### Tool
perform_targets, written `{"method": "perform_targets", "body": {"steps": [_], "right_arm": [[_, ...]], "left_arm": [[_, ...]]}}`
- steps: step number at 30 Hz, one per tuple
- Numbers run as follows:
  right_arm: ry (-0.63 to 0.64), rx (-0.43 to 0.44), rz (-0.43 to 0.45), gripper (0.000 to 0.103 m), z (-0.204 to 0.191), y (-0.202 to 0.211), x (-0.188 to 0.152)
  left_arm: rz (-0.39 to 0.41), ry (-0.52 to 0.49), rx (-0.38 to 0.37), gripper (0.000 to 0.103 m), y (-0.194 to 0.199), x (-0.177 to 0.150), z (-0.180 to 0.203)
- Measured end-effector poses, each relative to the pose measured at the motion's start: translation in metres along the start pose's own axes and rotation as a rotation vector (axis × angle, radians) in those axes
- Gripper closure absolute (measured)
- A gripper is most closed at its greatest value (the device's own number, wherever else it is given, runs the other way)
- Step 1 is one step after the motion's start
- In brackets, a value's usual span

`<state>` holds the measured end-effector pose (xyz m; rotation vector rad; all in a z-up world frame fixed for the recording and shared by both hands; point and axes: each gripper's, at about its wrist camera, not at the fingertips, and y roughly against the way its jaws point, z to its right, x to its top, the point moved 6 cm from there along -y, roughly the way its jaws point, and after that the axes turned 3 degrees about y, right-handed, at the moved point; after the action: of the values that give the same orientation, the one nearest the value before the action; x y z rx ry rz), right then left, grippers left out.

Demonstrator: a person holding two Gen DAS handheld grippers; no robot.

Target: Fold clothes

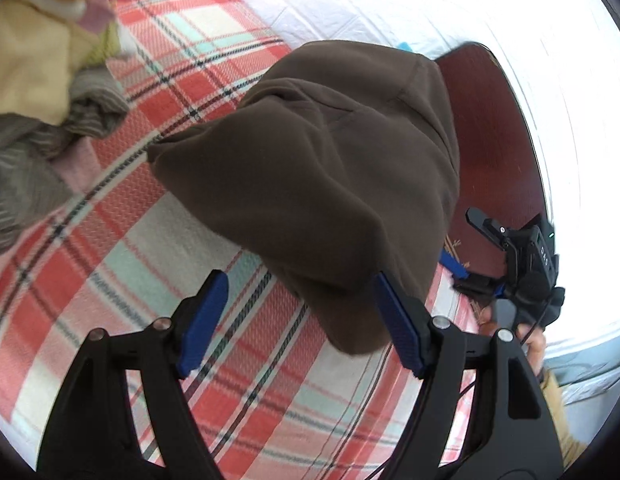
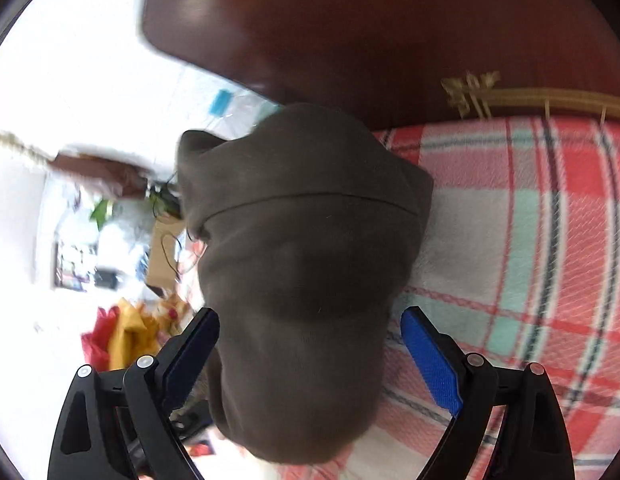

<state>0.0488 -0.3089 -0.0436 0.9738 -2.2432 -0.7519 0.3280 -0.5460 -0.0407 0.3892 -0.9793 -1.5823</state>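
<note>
Garment (image 2: 306, 264) lower edge hidden between spread right gripper (image 2: 310, 360) jaws.

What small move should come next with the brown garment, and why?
Probably pull both grippers back. The brown garment lies folded on the plaid blanket, and the left gripper and right gripper are open, gripping nothing.

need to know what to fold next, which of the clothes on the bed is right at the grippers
The brown fleece garment, lying on the plaid blanket by itself. The yellow, grey and pink clothes sit bunched in a pile farther off, at the upper left of the left wrist view.
</note>
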Motion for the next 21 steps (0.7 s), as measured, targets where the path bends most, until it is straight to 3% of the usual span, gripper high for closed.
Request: {"method": "perform_targets", "body": {"steps": [3, 5, 11, 16, 21], "right_arm": [[0.126, -0.087, 0.03, 0.009, -0.037, 0.013, 0.0], [0.223, -0.124, 0.051, 0.009, -0.025, 0.037, -0.014], [0.545, -0.214, 0.168, 0.002, -0.095, 0.069, -0.061], [0.611, -0.275, 0.22, 0.0, -0.114, 0.092, -0.095], [0.615, -0.279, 0.236, 0.0, -0.114, 0.105, -0.115]], "left_arm": [[0.033, -0.067, 0.048, 0.027, 0.022, -0.009, 0.007], [0.049, -0.119, 0.078, 0.022, 0.033, -0.016, 0.015], [0.113, -0.264, 0.135, 0.015, 0.069, -0.03, 0.042], [0.124, -0.303, 0.147, 0.014, 0.074, -0.025, 0.067], [0.128, -0.314, 0.146, 0.014, 0.079, -0.027, 0.073]]}}
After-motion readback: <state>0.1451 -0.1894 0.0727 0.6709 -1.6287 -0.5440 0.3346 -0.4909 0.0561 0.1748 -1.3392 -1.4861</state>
